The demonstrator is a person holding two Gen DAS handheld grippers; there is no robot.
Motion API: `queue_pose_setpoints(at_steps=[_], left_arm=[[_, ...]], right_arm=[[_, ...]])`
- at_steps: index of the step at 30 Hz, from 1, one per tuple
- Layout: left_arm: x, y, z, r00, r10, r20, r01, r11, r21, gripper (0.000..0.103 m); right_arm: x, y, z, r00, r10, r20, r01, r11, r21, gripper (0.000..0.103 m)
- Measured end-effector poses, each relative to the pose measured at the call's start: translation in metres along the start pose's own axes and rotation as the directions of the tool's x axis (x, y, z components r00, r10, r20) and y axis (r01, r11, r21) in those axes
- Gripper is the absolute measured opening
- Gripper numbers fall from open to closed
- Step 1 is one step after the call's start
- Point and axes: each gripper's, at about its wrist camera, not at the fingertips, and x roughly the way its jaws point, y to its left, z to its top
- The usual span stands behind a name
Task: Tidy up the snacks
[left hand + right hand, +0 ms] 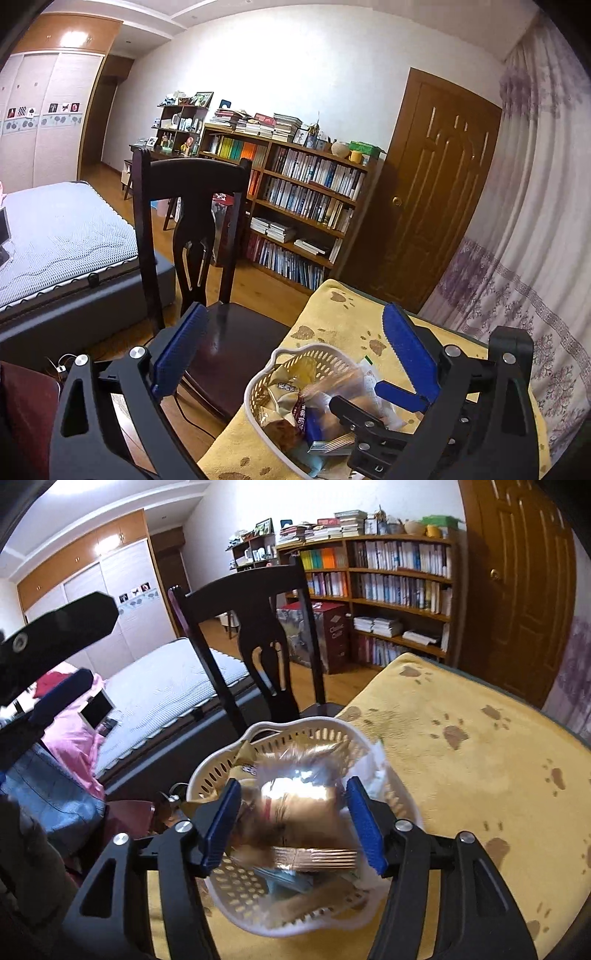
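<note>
Right gripper (291, 823) is over the basket (221, 771) with a clear-wrapped snack (295, 805) sitting between its blue pads (365, 830). Everything there is motion-blurred, so I honestly can't tell whether the pads are pinching the packet or just sitting either side of it. The packet looks like a brownish pastry in shiny plastic with a crimped gold edge on the near side.

Left gripper (291, 354) has its fingers spread wide, nothing between them, and it hangs up and to the left of the basket (258, 384), partly over the chair (221, 332).

The basket is white slotted plastic with a wavy rim, and it sits at the near left edge of the table on a yellow cloth (461, 775) with brown paw prints. It's loaded with wrapped snacks, including a gold foil one on the left. In the left view the right gripper (369, 424) shows low on the right, over the basket.
</note>
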Motion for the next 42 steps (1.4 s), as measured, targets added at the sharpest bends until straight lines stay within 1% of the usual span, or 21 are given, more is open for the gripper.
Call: queue_pose_setpoints(at_steps=[4, 12, 16, 18, 19, 22, 23, 25, 30, 35, 42], left_arm=[[0.0, 0.0, 0.0, 1.0, 0.005, -0.004, -0.005, 1.0, -0.002, 0.097], [-0.002, 0.001, 0.001, 1.0, 0.013, -0.001, -0.013, 1.0, 0.005, 0.098], [-0.004, -0.003, 0.001, 0.999, 0.037, 0.011, -0.037, 0.999, 0.033, 0.1], [-0.005, -0.004, 0.001, 0.998, 0.056, 0.016, -0.057, 0.998, 0.041, 0.1], [-0.005, -0.004, 0.001, 0.998, 0.059, 0.017, -0.059, 0.997, 0.04, 0.1], [-0.005, -0.005, 0.001, 0.998, 0.059, 0.012, -0.059, 0.997, 0.048, 0.1], [-0.005, -0.007, 0.0, 0.998, 0.062, 0.012, -0.063, 0.997, 0.053, 0.1], [-0.006, -0.011, -0.002, 0.997, 0.075, 0.015, -0.076, 0.994, 0.075, 0.1], [-0.011, -0.024, -0.006, 0.996, 0.084, 0.027, -0.087, 0.988, 0.131, 0.1], [-0.016, -0.043, -0.014, 0.994, 0.104, 0.045, -0.111, 0.971, 0.212, 0.1], [-0.026, -0.064, -0.026, 0.994, 0.095, 0.044, -0.104, 0.95, 0.293, 0.1]], right_arm=[[-0.002, -0.011, -0.002, 1.0, -0.003, 0.011, 0.002, 0.999, 0.034, 0.063], [-0.025, -0.03, -0.012, 0.999, -0.019, 0.047, 0.014, 0.995, 0.101, 0.063], [-0.031, -0.031, -0.024, 0.998, -0.052, 0.046, 0.047, 0.994, 0.102, 0.063], [-0.036, -0.03, -0.032, 0.996, -0.075, 0.053, 0.07, 0.993, 0.092, 0.065], [-0.038, -0.03, -0.034, 0.995, -0.078, 0.056, 0.073, 0.993, 0.089, 0.067], [-0.046, -0.03, -0.041, 0.995, -0.081, 0.066, 0.075, 0.993, 0.087, 0.069], [-0.049, -0.03, -0.044, 0.995, -0.079, 0.069, 0.072, 0.993, 0.09, 0.073], [-0.056, -0.031, -0.049, 0.994, -0.078, 0.08, 0.07, 0.993, 0.096, 0.077], [-0.069, -0.029, -0.058, 0.992, -0.084, 0.095, 0.076, 0.994, 0.082, 0.078], [-0.08, -0.026, -0.07, 0.99, -0.093, 0.109, 0.086, 0.994, 0.069, 0.079], [-0.097, -0.027, -0.079, 0.986, -0.095, 0.14, 0.084, 0.993, 0.082, 0.087]])
